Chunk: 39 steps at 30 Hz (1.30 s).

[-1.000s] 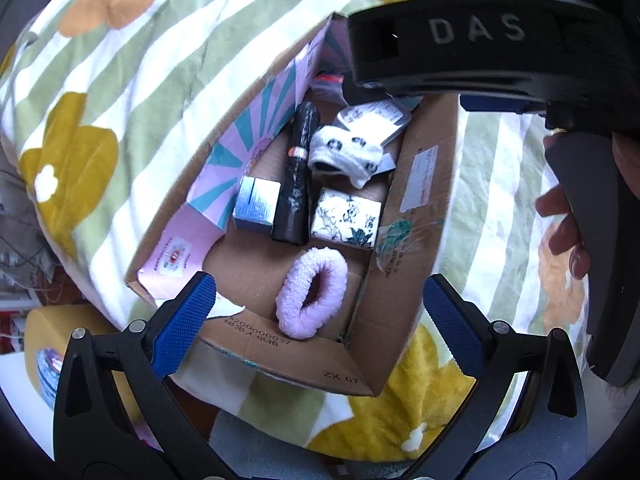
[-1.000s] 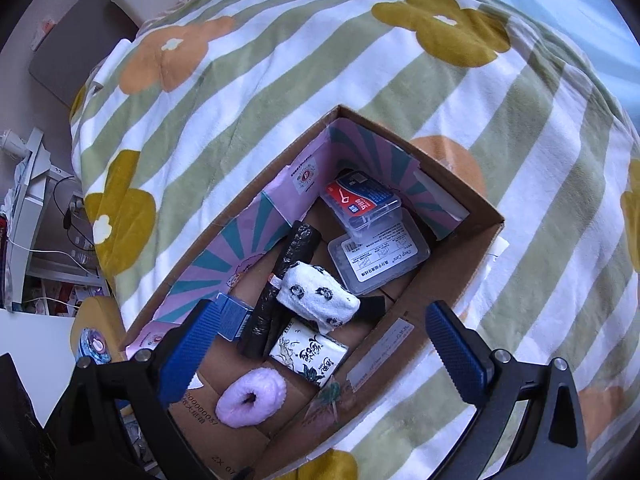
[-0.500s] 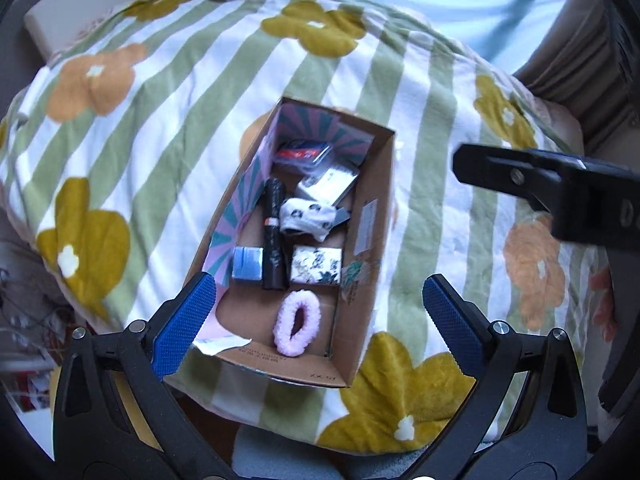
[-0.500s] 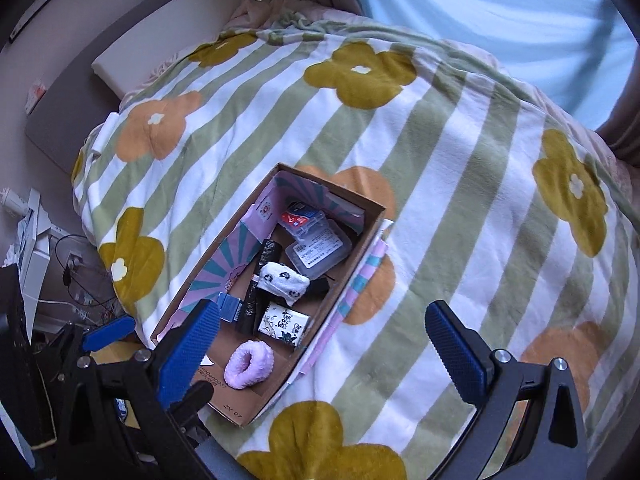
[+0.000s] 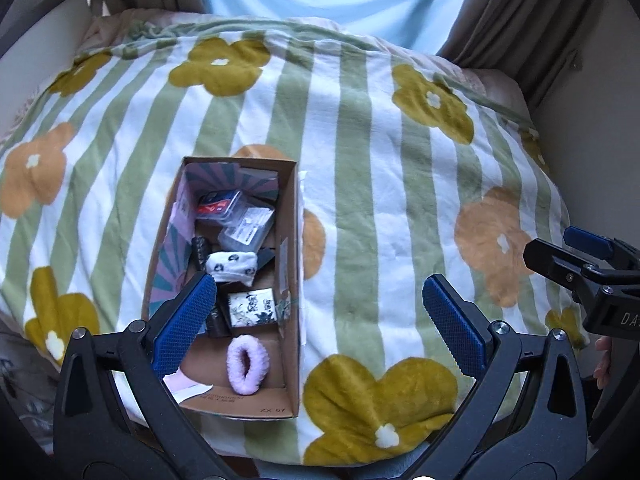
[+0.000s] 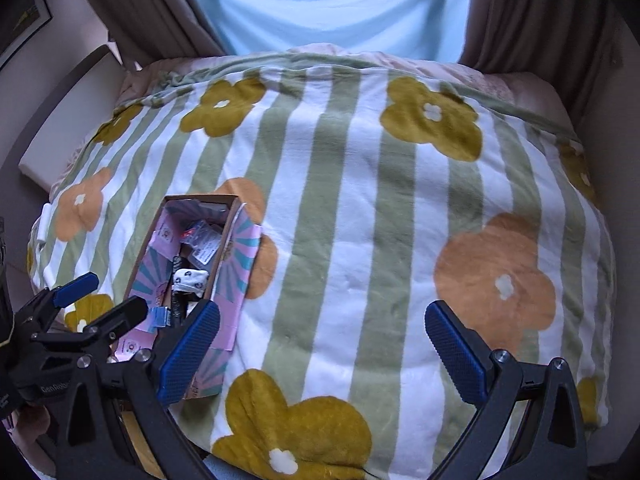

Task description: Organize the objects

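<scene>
Cardboard box (image 5: pixel 290 280) sits on the left part of the striped flower blanket (image 5: pixel 400 208) in the left wrist view, and all the small things lie inside it: a lilac fluffy hair tie (image 5: pixel 247 365) nearest the camera, a printed tissue pack (image 5: pixel 253 307) beyond it, a rolled white sock (image 5: pixel 231 265) with dark spots, a dark tube (image 5: pixel 200 249) along the left wall, and clear plastic cases (image 5: pixel 244 228) at the far end. The left gripper (image 5: pixel 320 320) hangs high above the box with jaws spread wide, holding nothing.

From the right wrist view the box (image 6: pixel 228 216) appears low and left, its pink-and-teal flap (image 6: pixel 236 276) folded outward. The right gripper (image 6: pixel 322 348) is likewise wide and empty, over bare blanket well apart from the box; the left gripper shows at the lower left edge.

Everything looks already gathered, so the sensible course is probably to check for strays. For any further pick, come down squarely over one item, since they lie tightly packed and neighbours could snag.
</scene>
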Each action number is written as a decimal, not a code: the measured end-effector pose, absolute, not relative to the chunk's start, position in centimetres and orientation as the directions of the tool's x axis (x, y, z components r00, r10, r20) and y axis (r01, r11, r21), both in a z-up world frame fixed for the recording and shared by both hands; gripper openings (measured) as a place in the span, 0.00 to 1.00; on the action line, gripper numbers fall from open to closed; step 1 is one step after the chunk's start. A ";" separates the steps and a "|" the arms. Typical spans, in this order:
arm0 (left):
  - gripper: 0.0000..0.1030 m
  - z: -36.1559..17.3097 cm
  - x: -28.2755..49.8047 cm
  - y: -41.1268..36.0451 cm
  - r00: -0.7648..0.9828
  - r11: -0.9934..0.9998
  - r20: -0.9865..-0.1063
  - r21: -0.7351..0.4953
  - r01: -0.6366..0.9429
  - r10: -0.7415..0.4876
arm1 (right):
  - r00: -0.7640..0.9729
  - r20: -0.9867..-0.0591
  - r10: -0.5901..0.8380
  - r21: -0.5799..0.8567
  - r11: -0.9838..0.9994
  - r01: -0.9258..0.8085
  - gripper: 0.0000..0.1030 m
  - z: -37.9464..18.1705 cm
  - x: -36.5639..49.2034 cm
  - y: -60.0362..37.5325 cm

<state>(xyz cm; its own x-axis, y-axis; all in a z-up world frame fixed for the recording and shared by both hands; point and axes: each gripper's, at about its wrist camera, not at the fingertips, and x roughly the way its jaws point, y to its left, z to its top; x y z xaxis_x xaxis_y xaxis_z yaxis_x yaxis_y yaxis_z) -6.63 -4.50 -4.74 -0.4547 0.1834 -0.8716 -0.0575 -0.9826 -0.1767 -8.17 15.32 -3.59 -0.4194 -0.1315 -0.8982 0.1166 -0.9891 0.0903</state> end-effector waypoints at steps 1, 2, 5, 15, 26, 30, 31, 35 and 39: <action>1.00 -4.6 -6.8 -4.0 -0.456 -0.982 -0.870 -0.175 -0.071 0.189 | -0.426 -0.897 -0.118 0.084 -0.992 0.098 0.99 -3.6 -7.9 16.0; 1.00 -4.6 -6.8 -3.5 -0.457 -0.980 -0.867 -0.178 -0.085 0.197 | -0.432 -0.896 -0.105 0.079 -0.994 0.079 0.99 -3.6 -7.6 16.7; 1.00 -4.6 -6.9 -2.1 -0.456 -0.976 -0.863 -0.182 -0.121 0.217 | -0.440 -0.894 -0.085 0.079 -0.996 0.030 0.99 -3.8 -6.9 18.4; 1.00 -4.0 -7.8 -0.1 -0.464 -0.970 -0.856 -0.163 -0.178 0.229 | -0.454 -0.889 -0.056 0.081 -0.996 -0.035 0.99 -4.1 -6.1 20.4; 1.00 -3.8 -7.7 -0.1 -0.468 -0.972 -0.856 -0.149 -0.182 0.219 | -0.470 -0.881 -0.052 0.082 -0.996 -0.043 0.99 -3.8 -6.3 20.2; 1.00 -3.8 -7.7 -0.1 -0.469 -0.972 -0.856 -0.146 -0.182 0.216 | -0.469 -0.882 -0.052 0.083 -0.996 -0.046 0.99 -3.8 -6.2 20.2; 1.00 -3.7 -7.6 -0.2 -0.469 -0.972 -0.856 -0.148 -0.183 0.219 | -0.468 -0.882 -0.051 0.082 -0.996 -0.045 0.99 -3.8 -6.3 20.2; 1.00 -3.6 -7.5 -0.3 -0.470 -0.972 -0.854 -0.153 -0.179 0.222 | -0.465 -0.884 -0.048 0.080 -0.996 -0.048 0.99 -3.9 -6.2 20.2; 1.00 -3.5 -7.2 -0.5 -0.473 -0.973 -0.855 -0.142 -0.180 0.213 | -0.465 -0.884 -0.043 0.075 -0.996 -0.051 0.99 -4.0 -6.0 20.1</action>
